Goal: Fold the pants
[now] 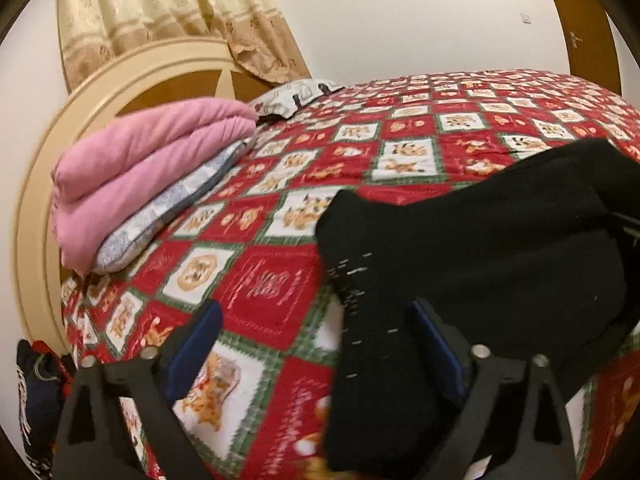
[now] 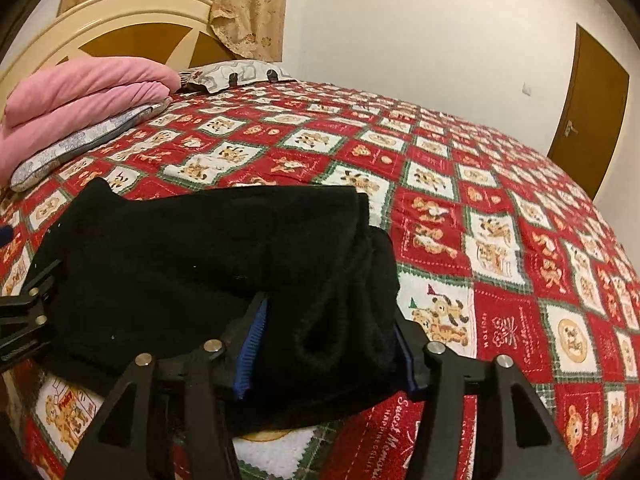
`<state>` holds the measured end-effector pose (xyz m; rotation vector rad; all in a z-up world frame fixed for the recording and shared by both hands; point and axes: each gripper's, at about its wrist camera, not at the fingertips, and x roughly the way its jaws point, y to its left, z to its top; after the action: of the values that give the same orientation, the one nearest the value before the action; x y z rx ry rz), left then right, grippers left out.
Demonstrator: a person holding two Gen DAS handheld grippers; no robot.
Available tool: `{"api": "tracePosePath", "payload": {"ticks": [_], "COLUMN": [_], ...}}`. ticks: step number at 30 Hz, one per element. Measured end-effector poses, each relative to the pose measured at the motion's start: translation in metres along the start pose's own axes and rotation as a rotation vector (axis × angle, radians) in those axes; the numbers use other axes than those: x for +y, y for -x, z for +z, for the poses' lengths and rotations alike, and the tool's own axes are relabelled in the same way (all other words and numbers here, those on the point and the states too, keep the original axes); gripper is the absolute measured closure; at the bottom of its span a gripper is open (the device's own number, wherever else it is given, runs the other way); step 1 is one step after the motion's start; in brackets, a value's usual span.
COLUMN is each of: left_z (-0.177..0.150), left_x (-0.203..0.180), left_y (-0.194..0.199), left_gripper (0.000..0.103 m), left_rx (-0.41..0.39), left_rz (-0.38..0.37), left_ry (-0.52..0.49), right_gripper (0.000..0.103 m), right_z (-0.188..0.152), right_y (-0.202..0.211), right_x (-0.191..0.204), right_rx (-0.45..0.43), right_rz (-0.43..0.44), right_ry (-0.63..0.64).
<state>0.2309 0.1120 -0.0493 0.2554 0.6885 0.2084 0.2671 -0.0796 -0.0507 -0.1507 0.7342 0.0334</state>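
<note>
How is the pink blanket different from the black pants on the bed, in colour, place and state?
The pink blanket is pale pink; the black pants are black. The blanket lies far off near the headboard, on a grey patterned pillow; the pants lie close to the cameras, directly on the red bedspread. No gripper is near the blanket; part of the pants sits between the right gripper fingers. Both are folded over in layers.

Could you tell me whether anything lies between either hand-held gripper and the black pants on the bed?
Nothing visible does. The black fabric pants lie folded on the red patterned bedspread; a fold sits between the right hand-held gripper's jaws, and the open left hand-held gripper is at their edge.
</note>
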Motion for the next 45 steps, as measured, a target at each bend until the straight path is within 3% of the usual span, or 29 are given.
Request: {"api": "tracePosePath", "payload": {"ticks": [3,12,15,18,22,28,30,33,35,39,43,45], "left_z": [-0.003,-0.012,-0.012,-0.013,-0.015,-0.017,-0.017,-0.021,-0.024,-0.020,-0.002,0.009], "left_x": [0.013,0.012,0.011,0.013,0.014,0.018,0.023,0.035,0.044,0.056,0.052,0.043], "left_y": [-0.002,0.001,0.000,-0.002,-0.003,-0.005,-0.002,0.007,0.012,0.024,0.035,0.036], "left_gripper": [0.002,0.001,0.001,0.001,0.000,0.000,0.000,0.000,0.000,0.000,0.000,0.000], "left_rx": [0.032,0.034,0.039,0.041,0.039,0.041,0.056,0.059,0.059,0.024,-0.048,-0.073], "left_rz": [-0.028,0.013,0.020,0.010,0.008,-0.016,-0.038,-0.067,-0.055,0.011,0.002,-0.013], "left_ry": [0.041,0.021,0.024,0.037,0.055,0.073,0.068,0.069,0.078,0.085,0.076,0.075], "right_gripper": [0.040,0.031,0.029,0.029,0.029,0.029,0.032,0.055,0.058,0.059,0.056,0.049], "right_z": [0.000,-0.002,-0.004,-0.010,-0.014,-0.005,-0.005,-0.005,-0.007,-0.012,-0.016,-0.019], "right_y": [-0.001,-0.002,0.001,0.018,0.050,0.061,0.064,0.064,0.056,0.031,0.016,0.014], "right_x": [-0.002,-0.008,-0.018,-0.029,-0.023,-0.041,-0.040,-0.026,-0.016,-0.007,-0.022,-0.025], "right_rx": [0.005,0.012,0.020,-0.033,-0.135,-0.162,-0.165,-0.140,-0.108,-0.026,0.010,0.010], "right_rz": [0.004,0.003,0.042,0.075,0.028,-0.026,0.008,0.068,0.098,0.060,0.096,0.102], "right_ry": [-0.019,-0.054,-0.092,-0.153,-0.134,-0.208,-0.193,-0.101,-0.056,-0.020,-0.095,-0.112]}}
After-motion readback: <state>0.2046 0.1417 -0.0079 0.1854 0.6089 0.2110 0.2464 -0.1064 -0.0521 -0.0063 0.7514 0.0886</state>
